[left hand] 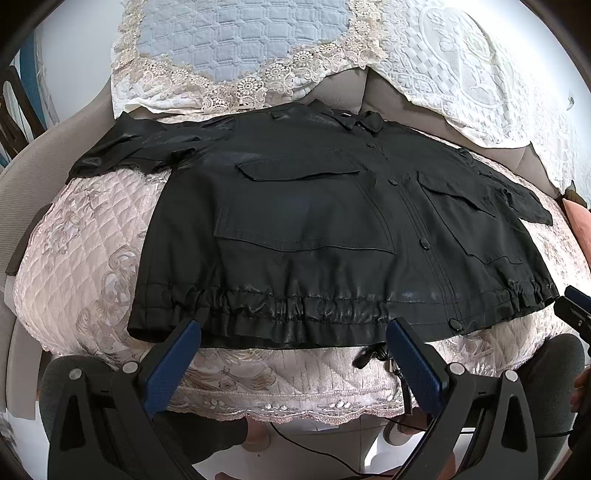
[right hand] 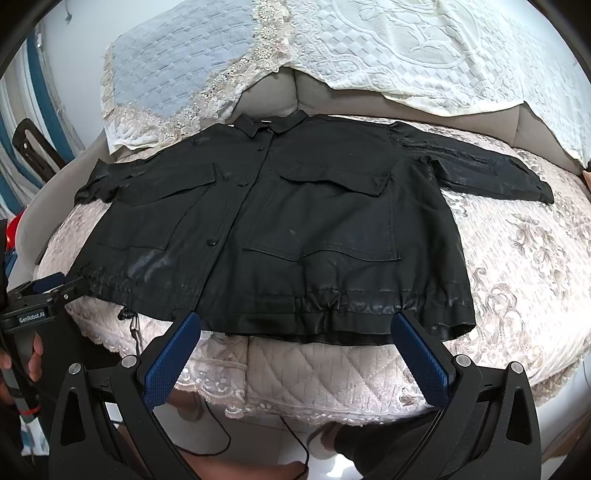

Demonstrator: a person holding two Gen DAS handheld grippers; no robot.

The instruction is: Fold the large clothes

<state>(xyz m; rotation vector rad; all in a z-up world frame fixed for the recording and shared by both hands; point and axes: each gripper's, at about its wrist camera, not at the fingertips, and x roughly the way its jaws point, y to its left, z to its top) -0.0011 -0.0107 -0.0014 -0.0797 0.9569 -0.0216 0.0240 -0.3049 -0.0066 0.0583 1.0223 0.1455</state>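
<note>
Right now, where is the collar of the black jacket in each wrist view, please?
Left wrist view: the collar is at the upper centre, a little to the right, just below the white cover.
Right wrist view: the collar is at the upper centre, a little to the left.
Shared landmark: the blue quilted cushion behind the jacket.

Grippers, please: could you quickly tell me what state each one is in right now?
Left gripper: open, holding nothing, just short of the black jacket hem.
Right gripper: open, holding nothing.
</note>
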